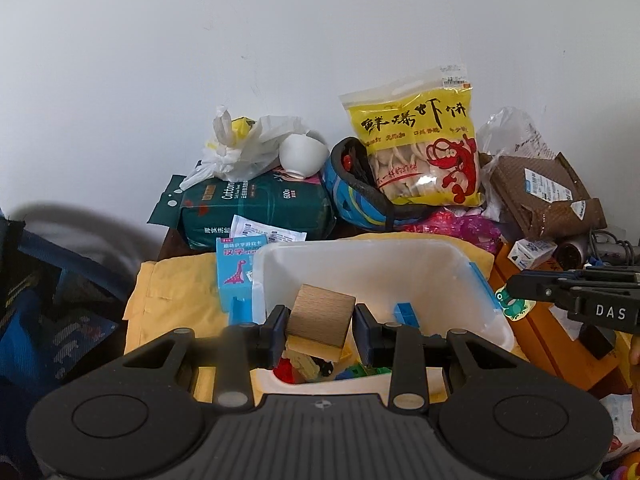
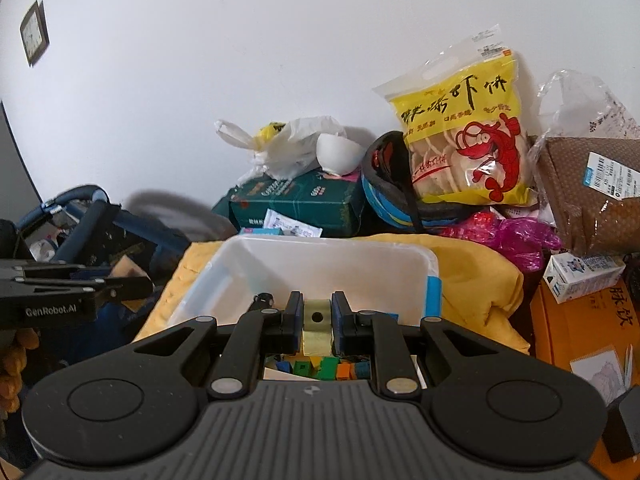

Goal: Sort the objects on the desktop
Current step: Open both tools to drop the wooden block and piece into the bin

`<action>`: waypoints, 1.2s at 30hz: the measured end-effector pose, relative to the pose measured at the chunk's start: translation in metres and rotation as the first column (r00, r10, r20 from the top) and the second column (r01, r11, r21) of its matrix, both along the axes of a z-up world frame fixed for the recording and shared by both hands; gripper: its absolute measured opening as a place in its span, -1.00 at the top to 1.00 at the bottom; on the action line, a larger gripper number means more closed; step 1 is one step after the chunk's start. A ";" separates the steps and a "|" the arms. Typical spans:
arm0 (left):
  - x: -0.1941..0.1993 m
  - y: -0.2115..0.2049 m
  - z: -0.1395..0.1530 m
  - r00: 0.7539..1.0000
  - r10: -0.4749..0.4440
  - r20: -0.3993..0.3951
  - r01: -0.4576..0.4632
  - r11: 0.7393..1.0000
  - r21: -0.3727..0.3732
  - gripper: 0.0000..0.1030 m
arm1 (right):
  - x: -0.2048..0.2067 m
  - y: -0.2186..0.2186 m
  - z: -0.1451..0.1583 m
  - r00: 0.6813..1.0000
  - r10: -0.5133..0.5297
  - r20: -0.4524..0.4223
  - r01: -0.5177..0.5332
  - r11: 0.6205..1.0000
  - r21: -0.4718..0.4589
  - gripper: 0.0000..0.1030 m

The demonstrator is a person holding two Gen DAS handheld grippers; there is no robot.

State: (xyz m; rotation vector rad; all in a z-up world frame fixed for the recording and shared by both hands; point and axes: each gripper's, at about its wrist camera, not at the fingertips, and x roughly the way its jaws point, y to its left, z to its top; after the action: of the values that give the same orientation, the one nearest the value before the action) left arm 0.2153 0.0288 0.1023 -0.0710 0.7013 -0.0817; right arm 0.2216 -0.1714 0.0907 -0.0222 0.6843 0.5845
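My left gripper (image 1: 320, 330) is shut on a rounded wooden block (image 1: 320, 318) and holds it over the white plastic bin (image 1: 420, 264). Small coloured toy pieces (image 1: 312, 366) lie in the bin's bottom. My right gripper (image 2: 317, 322) is shut on a pale yellow block with a round hole (image 2: 317, 326), above the same bin (image 2: 320, 258) and its coloured bricks (image 2: 328, 366). The right gripper's body shows at the right edge of the left wrist view (image 1: 576, 300); the left gripper's body shows at the left edge of the right wrist view (image 2: 60, 292).
The bin rests on a yellow cloth (image 1: 168, 296). Behind it against the wall: a green tissue pack (image 1: 256, 208), a white bowl (image 1: 300, 154), a blue helmet (image 1: 352, 196), a yellow shrimp-cracker bag (image 1: 424, 144), a brown parcel (image 1: 544, 192). A blue card box (image 1: 236, 272) stands left, an orange box (image 2: 576, 332) right.
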 end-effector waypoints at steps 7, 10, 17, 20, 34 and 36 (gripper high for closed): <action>0.032 0.003 -0.010 0.997 0.011 -0.077 -0.012 1.000 -0.014 0.25 | 0.029 0.006 -0.009 0.998 -0.023 -0.058 0.020 0.999 -0.040 0.67; 0.045 0.001 -0.014 0.996 0.014 -0.092 -0.013 1.000 0.017 0.25 | 0.041 0.013 -0.016 0.996 -0.030 -0.081 0.024 0.997 -0.076 0.66; 0.064 -0.006 -0.022 0.993 0.006 -0.118 -0.001 0.999 0.045 0.25 | 0.057 0.027 -0.032 0.993 -0.027 -0.118 0.012 0.992 -0.125 0.66; 0.071 -0.011 -0.028 0.993 0.024 -0.118 -0.014 0.997 0.080 -0.03 | 0.062 0.034 -0.039 0.992 -0.041 -0.123 0.022 0.987 -0.157 0.34; 0.090 -0.020 -0.036 0.986 0.023 -0.164 -0.003 0.992 0.123 -0.50 | 0.059 0.041 -0.040 0.995 -0.044 -0.093 0.019 0.966 -0.257 -1.00; 0.093 -0.020 -0.035 0.985 0.037 -0.171 -0.017 0.993 0.117 -0.53 | 0.061 0.042 -0.039 0.992 -0.059 -0.109 0.027 0.962 -0.273 -1.00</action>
State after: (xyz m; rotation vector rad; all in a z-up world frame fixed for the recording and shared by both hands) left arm 0.3085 0.0086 0.0677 0.0236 0.8776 -0.0088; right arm 0.2828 -0.1295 0.0515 -0.2299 0.8731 0.4485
